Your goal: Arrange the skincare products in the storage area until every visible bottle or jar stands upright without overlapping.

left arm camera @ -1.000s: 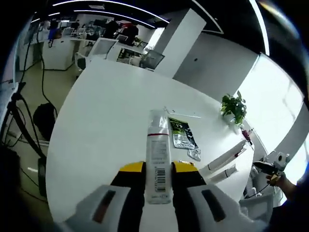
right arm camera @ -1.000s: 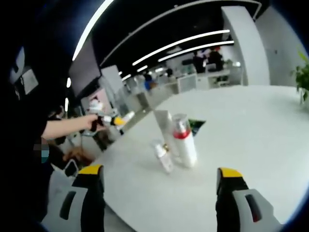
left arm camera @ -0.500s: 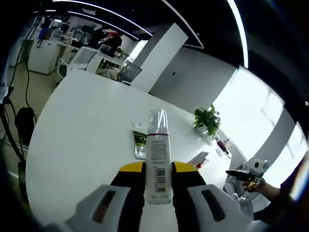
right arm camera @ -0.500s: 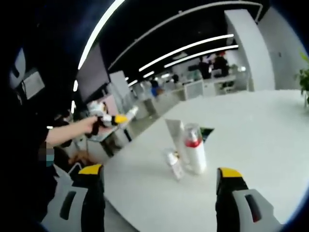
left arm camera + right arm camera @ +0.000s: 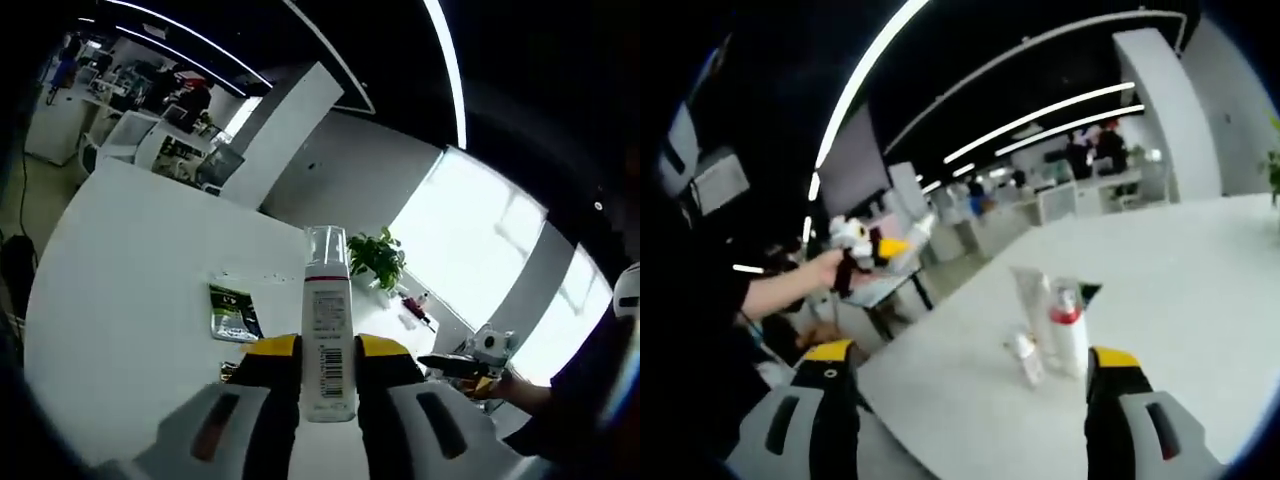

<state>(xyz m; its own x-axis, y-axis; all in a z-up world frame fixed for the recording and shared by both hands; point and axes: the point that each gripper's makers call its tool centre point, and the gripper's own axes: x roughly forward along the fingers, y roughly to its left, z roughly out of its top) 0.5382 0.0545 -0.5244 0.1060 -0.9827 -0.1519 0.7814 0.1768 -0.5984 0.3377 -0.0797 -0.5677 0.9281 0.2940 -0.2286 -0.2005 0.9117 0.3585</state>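
Three products point(image 5: 1052, 325) stand before the right gripper's point(image 5: 970, 400) parted jaws; left gripper point(image 5: 328, 385) clamps a bottle point(image 5: 327, 325).

Left gripper point(image 5: 328, 372) jaws clamped; right gripper point(image 5: 965, 400) jaws spread wide.

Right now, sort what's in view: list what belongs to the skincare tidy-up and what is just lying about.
Job items:
- clear-capped bottle, clamped in the left gripper
- white tube, red-collared bottle and small bottle, standing on the white table
- right gripper, open

Lying about:
- dark sachet
- potted plant
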